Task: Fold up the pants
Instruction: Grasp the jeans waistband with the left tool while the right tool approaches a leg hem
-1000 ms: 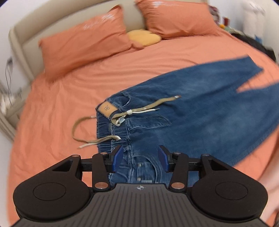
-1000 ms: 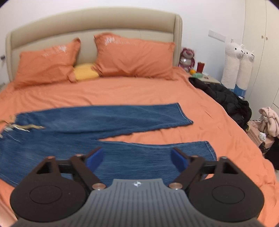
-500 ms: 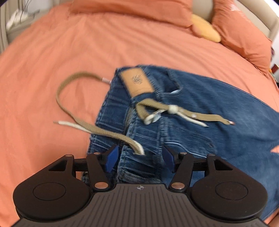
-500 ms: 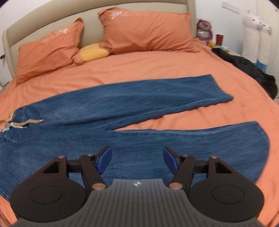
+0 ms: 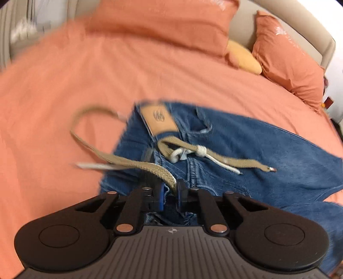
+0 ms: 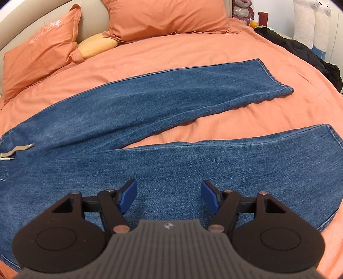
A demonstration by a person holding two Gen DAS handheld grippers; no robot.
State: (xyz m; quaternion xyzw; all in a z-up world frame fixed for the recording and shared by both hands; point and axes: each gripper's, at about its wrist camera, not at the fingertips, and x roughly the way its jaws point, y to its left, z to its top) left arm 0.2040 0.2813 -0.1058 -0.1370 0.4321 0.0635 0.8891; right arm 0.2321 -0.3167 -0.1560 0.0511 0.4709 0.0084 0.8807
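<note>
Blue jeans (image 5: 246,146) lie flat on the orange bed, waist to the left and legs spread to the right. A tan woven belt (image 5: 120,159) with a white cord loops out of the waistband beside a tan leather patch (image 5: 159,117). My left gripper (image 5: 170,194) is shut at the waistband's near edge, with denim and the belt's end pinched between its blue pads. In the right wrist view the two jeans legs (image 6: 171,103) fan apart. My right gripper (image 6: 169,194) hovers open just above the near leg (image 6: 235,163), with nothing between its fingers.
Two orange pillows (image 6: 167,17) and a yellow cushion (image 6: 97,45) lean on the beige headboard (image 5: 308,32). A black jacket (image 6: 300,49) lies on the bed's far right edge, with plush toys (image 6: 310,19) by the wall behind it. Bare orange sheet (image 5: 53,96) lies left of the waistband.
My left gripper dropped onto the waistband and closed its jaws there. My right gripper sank toward the near leg, which now fills more of its view; its jaws stayed apart.
</note>
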